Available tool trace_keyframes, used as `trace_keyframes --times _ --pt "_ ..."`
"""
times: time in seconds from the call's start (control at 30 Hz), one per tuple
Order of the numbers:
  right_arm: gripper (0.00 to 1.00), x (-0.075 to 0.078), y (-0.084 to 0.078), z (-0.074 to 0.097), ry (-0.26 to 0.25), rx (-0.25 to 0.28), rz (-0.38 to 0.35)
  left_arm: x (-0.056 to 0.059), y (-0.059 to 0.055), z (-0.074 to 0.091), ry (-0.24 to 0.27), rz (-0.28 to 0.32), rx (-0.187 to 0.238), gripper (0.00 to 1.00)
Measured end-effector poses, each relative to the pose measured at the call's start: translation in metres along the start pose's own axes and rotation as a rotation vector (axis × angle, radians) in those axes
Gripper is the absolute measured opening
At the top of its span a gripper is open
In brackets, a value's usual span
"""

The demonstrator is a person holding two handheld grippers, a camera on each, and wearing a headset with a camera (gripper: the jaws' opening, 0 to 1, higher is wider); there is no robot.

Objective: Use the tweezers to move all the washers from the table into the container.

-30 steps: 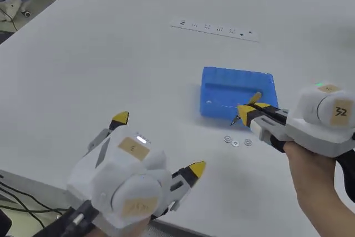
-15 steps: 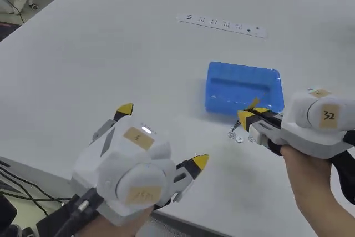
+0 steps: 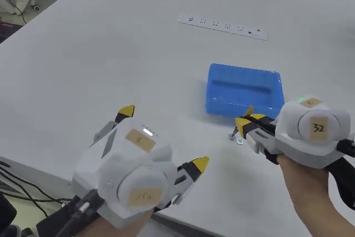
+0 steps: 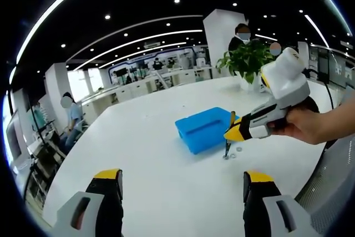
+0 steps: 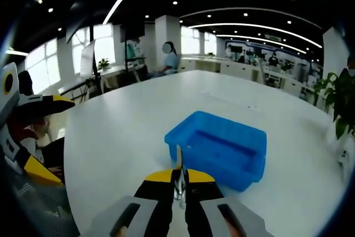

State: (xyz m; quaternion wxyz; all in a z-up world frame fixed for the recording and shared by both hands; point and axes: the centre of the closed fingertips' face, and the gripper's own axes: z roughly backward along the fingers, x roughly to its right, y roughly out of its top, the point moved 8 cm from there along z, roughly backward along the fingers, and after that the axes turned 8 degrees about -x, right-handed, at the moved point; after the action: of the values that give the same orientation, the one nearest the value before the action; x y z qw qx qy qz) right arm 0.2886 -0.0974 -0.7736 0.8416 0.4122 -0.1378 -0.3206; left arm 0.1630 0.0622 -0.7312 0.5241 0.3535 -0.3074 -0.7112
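Container (image 3: 243,72): blue rectangular open-topped tray. It sits upright and flat on the white table (image 3: 138,54), right of centre in the head view and at centre in the left gripper view (image 4: 201,130).

Washers (image 3: 239,141): small silvery rings lying flat on the table, just outside the container's near wall and apart from it. At least two are discernible; the exact count cannot be told.

Tweezers (image 3: 234,133): slim and metallic, clamped between the jaws of the right gripper (image 3: 244,121). They are angled downward, with the tip (image 4: 227,149) at table level right beside the washers (image 4: 236,155).
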Motion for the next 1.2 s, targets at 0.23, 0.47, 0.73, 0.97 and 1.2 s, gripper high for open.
trace_keyframes --times 0.23,0.47,0.73,0.97,1.2 --pt "0.03 0.000 0.001 0.000 -0.004 -0.005 0.008 -0.001 -0.001 0.000 0.003 0.002 -0.002 0.92" --pt "0.03 0.002 0.000 0.001 -0.008 0.001 0.003 0.001 -0.002 0.000 -0.003 -0.010 -0.010 0.91" --pt "0.03 0.006 0.023 0.012 -0.010 0.066 -0.036 0.000 -0.003 0.000 -0.001 -0.006 -0.014 0.91" --pt "0.03 0.002 0.013 0.008 -0.005 0.028 -0.024 0.000 -0.003 0.000 -0.005 -0.005 -0.017 0.91" --pt "0.03 0.002 0.004 0.004 0.003 0.013 -0.032 0.001 -0.003 0.000 -0.008 -0.008 -0.021 0.91"
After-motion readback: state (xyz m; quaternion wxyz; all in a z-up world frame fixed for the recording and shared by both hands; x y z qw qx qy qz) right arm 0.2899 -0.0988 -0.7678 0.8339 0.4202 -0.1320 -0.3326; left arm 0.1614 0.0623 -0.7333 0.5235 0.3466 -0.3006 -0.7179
